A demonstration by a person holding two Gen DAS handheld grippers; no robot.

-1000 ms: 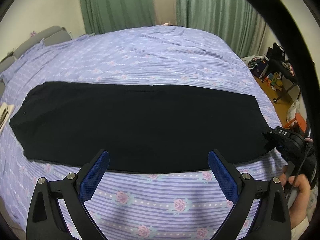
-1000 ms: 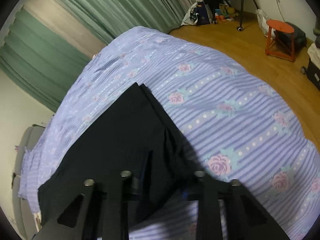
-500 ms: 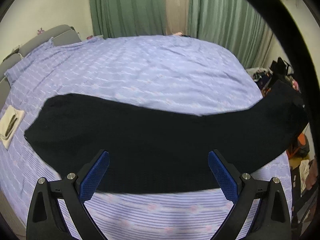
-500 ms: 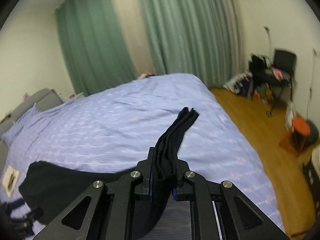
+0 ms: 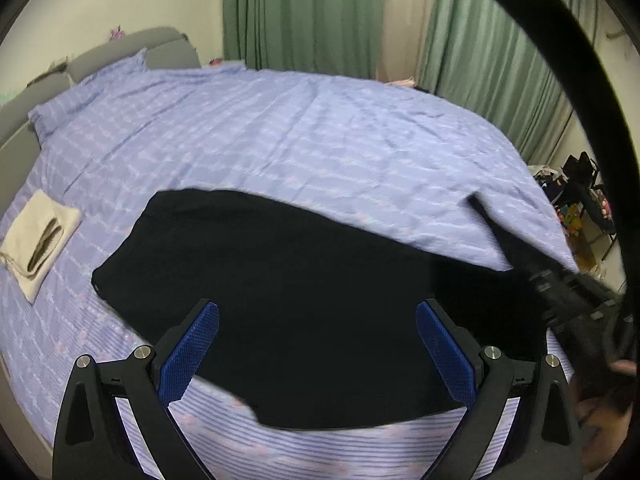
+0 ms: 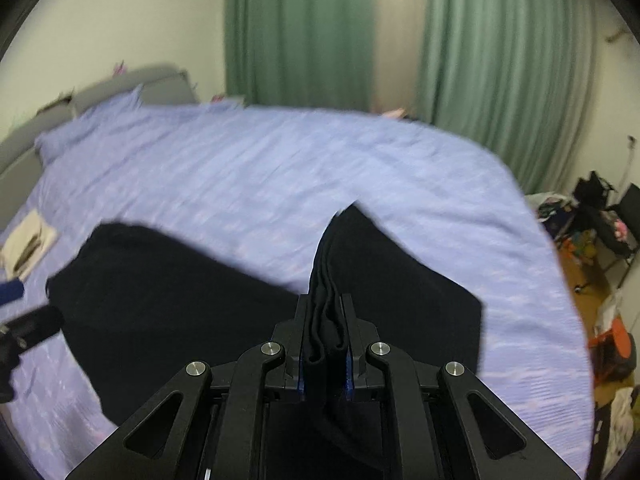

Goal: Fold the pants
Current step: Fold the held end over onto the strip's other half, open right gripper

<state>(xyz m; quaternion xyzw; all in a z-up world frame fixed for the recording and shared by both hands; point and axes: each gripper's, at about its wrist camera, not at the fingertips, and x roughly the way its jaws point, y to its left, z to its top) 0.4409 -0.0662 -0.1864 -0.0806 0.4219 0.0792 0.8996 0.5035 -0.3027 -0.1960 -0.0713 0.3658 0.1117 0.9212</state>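
Nothing readable here, honestly. No text, label, brand, number or sign comes through in either wrist view; everything ahead of the jaws is plain or too blurred to show any lettering.
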